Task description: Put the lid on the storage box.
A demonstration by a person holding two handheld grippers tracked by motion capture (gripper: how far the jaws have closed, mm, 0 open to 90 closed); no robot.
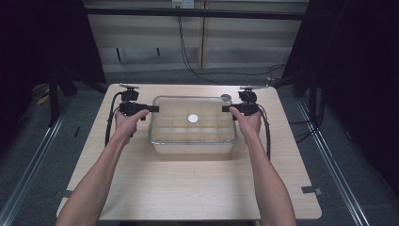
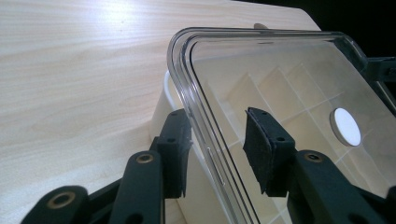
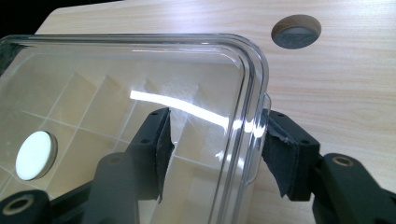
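I hold both tools, left tool (image 1: 155,108) and right tool (image 1: 225,108), wide astride the clear, rigid plastic lid's (image 1: 193,117) slippery end rims; it looks light.

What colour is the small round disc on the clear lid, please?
White; the disc shows best in the left gripper view, on the lid.

Light wood table (image 1: 188,188) with a clear lidded compartment box (image 1: 193,141) resting just toward twelve o'clock of centre.

On the desk (image 1: 188,188) a lidded box (image 1: 193,140) sits centre-far, left gripper (image 1: 151,108) at its 9 o'clock edge, right gripper (image 1: 226,108) at 3 o'clock.
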